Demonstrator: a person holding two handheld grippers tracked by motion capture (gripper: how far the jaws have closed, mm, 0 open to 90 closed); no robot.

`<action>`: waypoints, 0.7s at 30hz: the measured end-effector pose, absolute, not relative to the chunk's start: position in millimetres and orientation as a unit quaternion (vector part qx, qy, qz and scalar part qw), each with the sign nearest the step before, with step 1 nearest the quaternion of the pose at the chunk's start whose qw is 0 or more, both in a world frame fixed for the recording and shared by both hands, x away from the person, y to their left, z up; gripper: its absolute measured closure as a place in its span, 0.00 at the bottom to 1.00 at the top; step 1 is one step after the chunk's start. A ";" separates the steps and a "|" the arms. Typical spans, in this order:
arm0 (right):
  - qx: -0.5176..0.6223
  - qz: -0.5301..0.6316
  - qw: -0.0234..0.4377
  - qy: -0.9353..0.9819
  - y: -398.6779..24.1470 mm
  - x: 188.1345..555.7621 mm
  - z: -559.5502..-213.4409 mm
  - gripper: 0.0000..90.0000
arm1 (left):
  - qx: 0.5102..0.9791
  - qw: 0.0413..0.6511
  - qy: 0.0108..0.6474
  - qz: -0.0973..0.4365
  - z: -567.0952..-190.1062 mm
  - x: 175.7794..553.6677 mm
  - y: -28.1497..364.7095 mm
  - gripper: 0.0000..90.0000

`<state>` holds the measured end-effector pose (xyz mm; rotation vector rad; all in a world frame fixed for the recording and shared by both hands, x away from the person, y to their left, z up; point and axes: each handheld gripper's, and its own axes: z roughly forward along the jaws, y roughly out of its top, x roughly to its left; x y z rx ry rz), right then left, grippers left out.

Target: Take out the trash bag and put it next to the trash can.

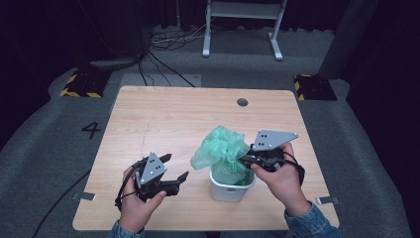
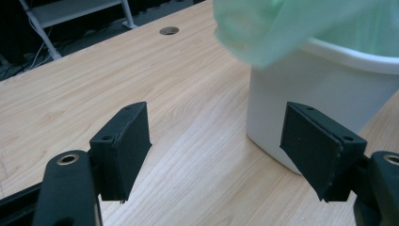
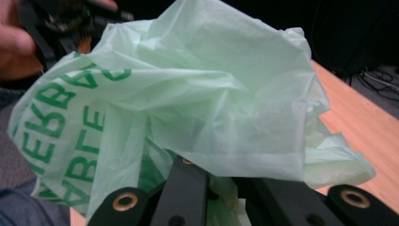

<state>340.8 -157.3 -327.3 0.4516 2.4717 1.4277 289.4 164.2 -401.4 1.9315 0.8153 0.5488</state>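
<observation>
Lining the white bin [image 1: 232, 187] with a green bag [image 1: 221, 148]
Our right gripper [image 1: 246, 159] is clamped on the bag; our left gripper [image 1: 176, 167] gapes wide and empty beside the bin

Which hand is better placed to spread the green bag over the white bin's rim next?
Left, probably. The left gripper is open and holds nothing, beside the white bin, so it could take a free edge. The right gripper is shut on the green plastic bag, holding it above the bin.
</observation>
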 end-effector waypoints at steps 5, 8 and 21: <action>0.159 0.513 0.135 0.833 -163.6 339.8 -313.2 0.98 | 0.789 0.462 0.338 0.223 -405.5 290.3 166.9 0.27; 0.162 0.528 0.140 0.822 -167.4 339.7 -306.4 0.98 | 0.789 0.460 0.340 0.223 -407.7 291.1 167.9 0.27; 0.160 0.569 0.169 0.789 -178.3 335.0 -280.4 0.98 | 0.800 0.439 0.340 0.226 -412.4 291.9 164.7 0.26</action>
